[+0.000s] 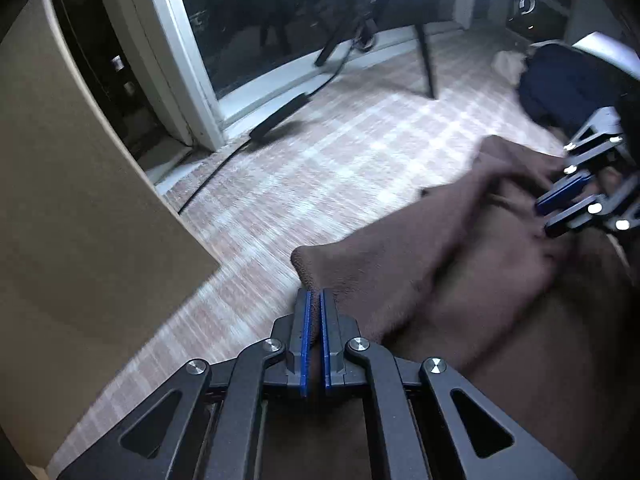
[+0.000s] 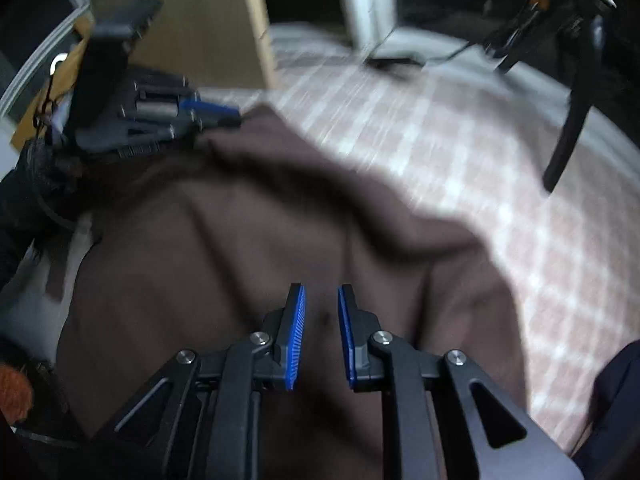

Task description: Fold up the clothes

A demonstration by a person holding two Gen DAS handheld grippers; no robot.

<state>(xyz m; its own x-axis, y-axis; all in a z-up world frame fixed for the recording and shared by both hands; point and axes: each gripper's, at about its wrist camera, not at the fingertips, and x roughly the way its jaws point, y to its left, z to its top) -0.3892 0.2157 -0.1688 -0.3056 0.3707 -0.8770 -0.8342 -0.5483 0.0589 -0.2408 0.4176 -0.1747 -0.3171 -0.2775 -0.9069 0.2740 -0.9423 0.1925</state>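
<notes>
A brown fleece garment (image 1: pixel 460 248) lies bunched on the checked surface and fills the right wrist view (image 2: pixel 248 240). My left gripper (image 1: pixel 315 294) is shut on the garment's edge, with cloth between its blue pads; it also shows in the right wrist view (image 2: pixel 224 118) at the garment's far left corner. My right gripper (image 2: pixel 321 292) hovers just over the middle of the cloth with its jaws a little apart and nothing seen between them. In the left wrist view it (image 1: pixel 546 214) sits at the garment's right side.
The checked pink-and-white cover (image 1: pixel 320 152) spreads ahead. A dark blue garment (image 1: pixel 568 80) lies at the far right. A tripod (image 1: pixel 424 48) and a black cable (image 1: pixel 276 116) stand by the glass door (image 1: pixel 256 20). A tan panel (image 1: pixel 72 200) is at left.
</notes>
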